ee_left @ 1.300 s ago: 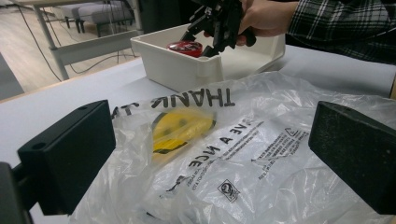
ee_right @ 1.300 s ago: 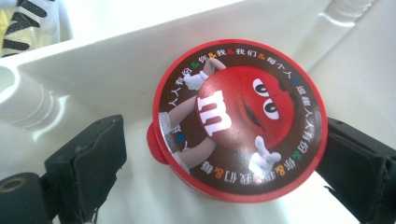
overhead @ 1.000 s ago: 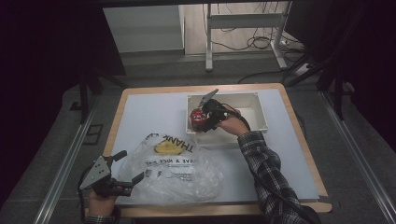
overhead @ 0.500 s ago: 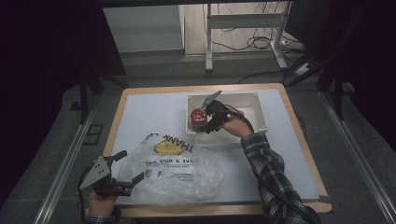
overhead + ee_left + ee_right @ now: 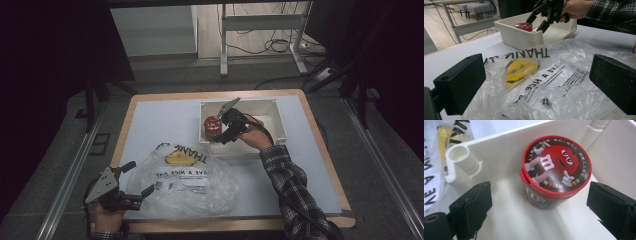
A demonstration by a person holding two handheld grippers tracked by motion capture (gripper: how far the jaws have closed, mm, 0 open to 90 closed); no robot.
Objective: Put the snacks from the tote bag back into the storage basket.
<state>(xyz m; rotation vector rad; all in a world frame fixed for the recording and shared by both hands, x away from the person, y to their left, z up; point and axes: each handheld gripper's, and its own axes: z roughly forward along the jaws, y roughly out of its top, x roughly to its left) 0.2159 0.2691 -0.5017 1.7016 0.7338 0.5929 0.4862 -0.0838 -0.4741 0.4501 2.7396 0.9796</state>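
A red-lidded candy can (image 5: pixel 555 170) stands upright in a corner of the white box (image 5: pixel 506 150). My right gripper (image 5: pixel 541 210) is open, one pad on either side of the can and a gap to each. In the high view the right gripper (image 5: pixel 222 131) reaches into the white box (image 5: pixel 260 107) beside the can (image 5: pixel 212 126). My left gripper (image 5: pixel 140 177) is open at the table's near left corner, against the edge of a clear plastic bag (image 5: pixel 185 175). In the left gripper view its jaws frame the bag (image 5: pixel 544 82), with nothing pressed between them.
The bag bears black lettering and a yellow smiley face (image 5: pixel 520 68) and covers the table's near middle. Beyond it in the left gripper view are the box (image 5: pixel 524 37) and the other hand's gripper (image 5: pixel 544 15). The table's wooden rim (image 5: pixel 325 150) runs along the right.
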